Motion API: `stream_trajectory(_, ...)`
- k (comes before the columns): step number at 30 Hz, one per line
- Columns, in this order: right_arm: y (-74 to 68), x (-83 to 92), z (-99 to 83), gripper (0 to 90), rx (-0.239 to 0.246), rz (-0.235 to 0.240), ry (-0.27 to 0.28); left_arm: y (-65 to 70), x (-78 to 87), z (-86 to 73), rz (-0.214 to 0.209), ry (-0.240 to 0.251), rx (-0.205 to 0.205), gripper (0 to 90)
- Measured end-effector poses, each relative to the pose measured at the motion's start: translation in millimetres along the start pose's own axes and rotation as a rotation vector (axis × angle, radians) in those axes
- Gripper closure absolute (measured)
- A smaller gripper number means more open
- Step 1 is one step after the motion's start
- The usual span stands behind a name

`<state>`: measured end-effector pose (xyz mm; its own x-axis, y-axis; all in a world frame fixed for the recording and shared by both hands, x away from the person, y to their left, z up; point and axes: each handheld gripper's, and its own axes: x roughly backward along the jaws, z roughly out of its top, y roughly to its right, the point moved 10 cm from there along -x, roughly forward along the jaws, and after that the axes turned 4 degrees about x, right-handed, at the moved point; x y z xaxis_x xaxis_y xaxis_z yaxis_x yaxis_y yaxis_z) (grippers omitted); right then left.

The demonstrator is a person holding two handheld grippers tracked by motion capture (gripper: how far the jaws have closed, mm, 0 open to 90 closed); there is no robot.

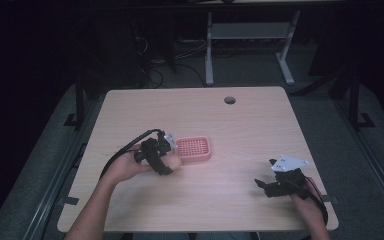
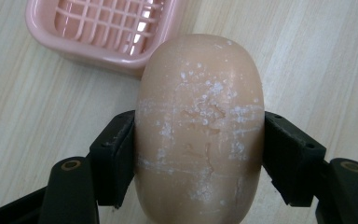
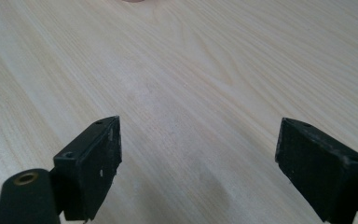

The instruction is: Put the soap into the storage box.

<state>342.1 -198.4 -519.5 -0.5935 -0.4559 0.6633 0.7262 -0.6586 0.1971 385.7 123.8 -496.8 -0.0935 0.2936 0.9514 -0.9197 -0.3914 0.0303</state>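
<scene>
The left gripper (image 1: pixel 166 161) is clamped on a tan oval soap bar (image 2: pixel 199 126), its jaws pressing the bar's two sides, at the near-left corner of a pink slotted soap dish (image 1: pixel 194 148) that sits mid-bench. The right gripper (image 1: pixel 266 184) rests low over the bare wooden bench (image 3: pixel 205 65) at the near right, jaws wide apart, holding nothing.

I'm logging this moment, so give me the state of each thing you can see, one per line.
Soap bar: clamped in the left tongs, beside the dish, not in it.
Pink soap dish: upright, empty, on the table.
Right tongs: open, holding nothing, above bare wood.
</scene>
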Motion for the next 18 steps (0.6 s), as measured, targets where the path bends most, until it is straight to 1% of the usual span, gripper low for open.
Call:
stream_trajectory(4, -1.0, -0.2, 1.2, 13.8, -0.004, 0.003, 0.006, -3.8, 1.4, 6.4, 0.007, -0.003, -0.009, 32.0)
stream_trajectory(8, -0.1, -0.5, 0.2, 13.8, -0.01, 0.003, 0.004, -7.1, 2.1, 11.0, 0.005, -0.005, -0.016, 32.0)
stream_trajectory(9, 0.5, -0.6, -0.4, 13.8, -0.012, 0.005, 0.003, -8.6, 0.9, 14.4, -0.002, -0.007, -0.013, 32.0)
stream_trajectory(11, 1.0, -0.7, -0.3, 13.8, -0.012, 0.004, 0.006, -9.9, 0.2, 16.0, -0.002, -0.012, -0.017, 32.0)
stream_trajectory(12, 2.5, -0.4, -1.1, 13.8, -0.011, -0.001, 0.005, -12.1, -1.1, 19.8, -0.003, -0.015, -0.019, 32.0)
stream_trajectory(13, 2.5, -0.4, -1.1, 13.8, -0.011, -0.001, 0.005, -12.1, -1.1, 19.8, -0.003, -0.015, -0.019, 32.0)
stream_trajectory(14, 2.9, 0.0, -1.3, 13.8, -0.014, -0.001, 0.004, -13.2, -2.4, 23.6, -0.005, -0.016, -0.025, 32.0)
stream_trajectory(18, 2.2, 0.8, -0.5, 13.8, -0.016, 0.0, 0.01, -14.3, -4.5, 29.9, -0.006, -0.023, -0.034, 32.0)
